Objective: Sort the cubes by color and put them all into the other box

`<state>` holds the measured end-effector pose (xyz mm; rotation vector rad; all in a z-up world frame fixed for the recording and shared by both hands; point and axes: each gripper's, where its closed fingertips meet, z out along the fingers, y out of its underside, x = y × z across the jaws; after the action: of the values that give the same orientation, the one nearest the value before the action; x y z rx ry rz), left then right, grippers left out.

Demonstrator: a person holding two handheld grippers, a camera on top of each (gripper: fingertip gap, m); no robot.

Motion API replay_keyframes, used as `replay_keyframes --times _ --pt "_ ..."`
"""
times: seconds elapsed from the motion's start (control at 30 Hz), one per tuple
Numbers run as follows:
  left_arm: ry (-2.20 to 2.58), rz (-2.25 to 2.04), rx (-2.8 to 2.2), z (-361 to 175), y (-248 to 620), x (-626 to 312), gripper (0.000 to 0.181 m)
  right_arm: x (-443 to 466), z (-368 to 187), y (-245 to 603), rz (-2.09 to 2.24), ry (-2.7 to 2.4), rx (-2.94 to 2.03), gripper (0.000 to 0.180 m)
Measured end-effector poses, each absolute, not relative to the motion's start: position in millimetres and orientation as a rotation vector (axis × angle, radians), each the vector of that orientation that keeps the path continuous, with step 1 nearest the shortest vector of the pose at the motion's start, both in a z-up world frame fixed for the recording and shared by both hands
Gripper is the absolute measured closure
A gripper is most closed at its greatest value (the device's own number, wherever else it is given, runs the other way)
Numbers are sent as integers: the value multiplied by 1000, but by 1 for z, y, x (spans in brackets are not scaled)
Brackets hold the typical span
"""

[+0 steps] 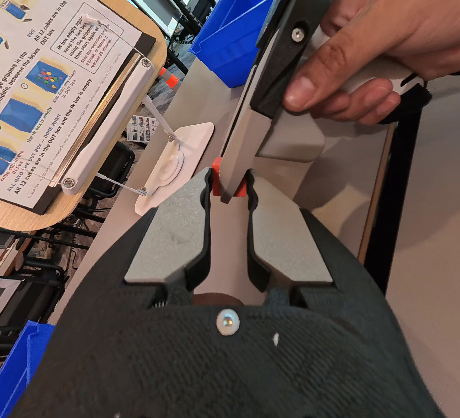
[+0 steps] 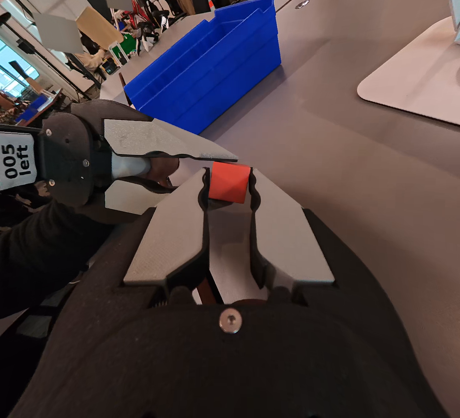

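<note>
Left wrist view: the left gripper is closed on a red cube, whose middle is hidden by a grey finger of the right gripper crossing in front; a bare hand grips that tool from above, and a blue box stands behind it beside a stand holding a printed sheet. Right wrist view: the right gripper pinches the red cube between its tips, just above the grey table. The left gripper enters from the left, on its side, its fingers on either side of the cube; contact cannot be made out here. A second blue box lies well beyond, its interior mostly hidden.
</note>
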<state>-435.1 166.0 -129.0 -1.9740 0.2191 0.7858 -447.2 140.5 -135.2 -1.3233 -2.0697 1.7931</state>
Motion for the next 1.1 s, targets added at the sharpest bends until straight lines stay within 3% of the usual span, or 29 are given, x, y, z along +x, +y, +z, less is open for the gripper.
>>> replay_keyframes --times 0.33,0.57,0.77,1.1 --pt "119 748 -1989 -134 167 -441 157 -455 -139 154 1629 -2014 -1327 154" --pt "-49 707 -2073 -151 156 -462 142 -462 -130 173 1590 -1903 -1336 154" --pt "-195 722 -2137 -165 146 -480 143 -461 -117 179 1377 -1855 -1177 154" --pt "-300 671 -2165 -175 136 -491 144 -393 -51 188 1384 -1745 -1023 154"
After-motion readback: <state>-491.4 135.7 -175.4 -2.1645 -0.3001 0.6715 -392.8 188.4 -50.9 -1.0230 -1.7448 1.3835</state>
